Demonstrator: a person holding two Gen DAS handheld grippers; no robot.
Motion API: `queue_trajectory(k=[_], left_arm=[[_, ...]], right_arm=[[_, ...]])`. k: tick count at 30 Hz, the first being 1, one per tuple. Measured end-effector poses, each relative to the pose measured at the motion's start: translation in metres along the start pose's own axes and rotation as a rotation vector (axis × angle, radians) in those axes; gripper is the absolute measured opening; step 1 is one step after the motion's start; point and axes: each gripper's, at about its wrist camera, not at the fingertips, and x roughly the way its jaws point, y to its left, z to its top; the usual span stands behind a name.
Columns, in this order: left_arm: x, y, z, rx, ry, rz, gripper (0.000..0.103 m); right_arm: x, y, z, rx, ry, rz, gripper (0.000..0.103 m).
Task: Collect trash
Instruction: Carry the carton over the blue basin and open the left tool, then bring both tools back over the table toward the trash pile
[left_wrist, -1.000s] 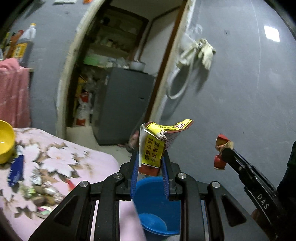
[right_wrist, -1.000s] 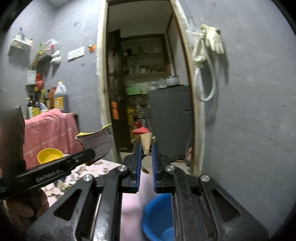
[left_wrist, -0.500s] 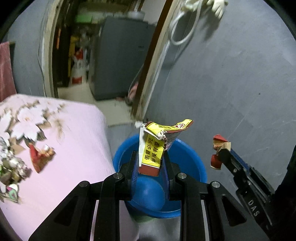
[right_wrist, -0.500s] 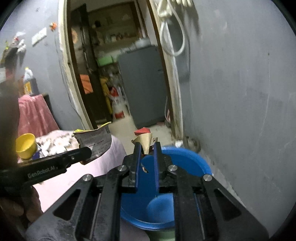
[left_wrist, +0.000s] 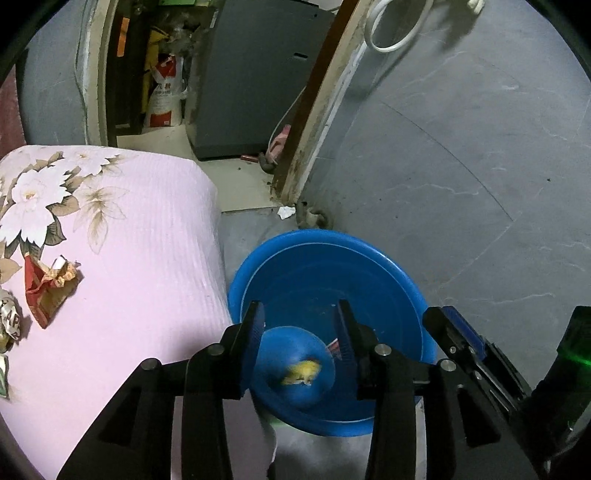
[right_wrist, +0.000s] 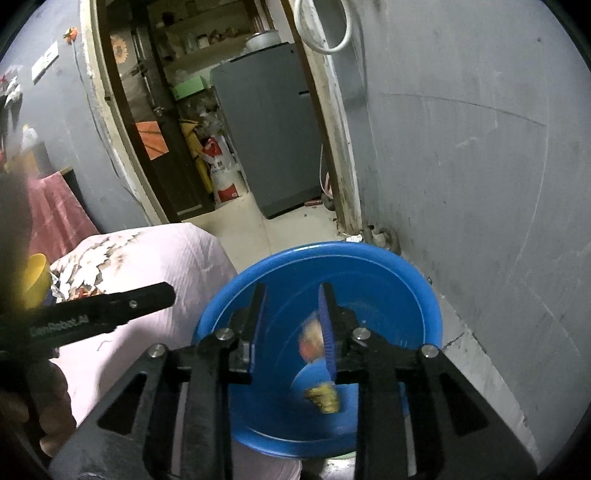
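A blue plastic basin (left_wrist: 399, 273) stands on the floor beside the pink bed; it also shows in the right wrist view (right_wrist: 417, 280). My left gripper (left_wrist: 300, 325) is open and empty above the basin. A blurred yellow wrapper (left_wrist: 302, 371) is in the basin below it; it also shows in the right wrist view (right_wrist: 323, 397). My right gripper (right_wrist: 291, 317) is open above the basin. A blurred red and tan wrapper (right_wrist: 311, 341) is between its fingers, falling. A torn red wrapper (left_wrist: 46, 286) lies on the bed.
The pink flowered bedspread (left_wrist: 140, 236) fills the left. A yellow bowl (right_wrist: 35, 277) sits on the bed. More crumpled trash (left_wrist: 9, 319) lies at the bed's left edge. A grey wall is to the right, a doorway with a grey cabinet (left_wrist: 255, 74) behind.
Both grippers have tilted down over the basin and opened. The yellow wrapper dropped from the left gripper into the basin. The red wrapper left the right gripper.
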Motion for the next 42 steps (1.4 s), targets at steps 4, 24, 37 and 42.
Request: queue_trajectory(k=[4, 24, 37, 42], left_arm=[[-0.012, 0.003, -0.003, -0.001, -0.032, 0.003, 0.039], [-0.164, 0.055, -0.019, 0.011, -0.452, 0.197, 0.099], [-0.235, 0.092, -0.063, 0.019, -0.636, 0.319, 0.101], [-0.254, 0.105, -0.079, 0.017, -0.667, 0.363, 0.101]], right_arm=[[-0.007, 0.002, 0.002, 0.012, -0.021, -0.002, 0.062], [-0.092, 0.087, 0.022, -0.105, -0.293, 0.066, 0.103], [-0.122, 0.168, -0.001, -0.221, -0.411, 0.164, 0.103], [-0.127, 0.186, -0.008, -0.238, -0.428, 0.178, 0.103]])
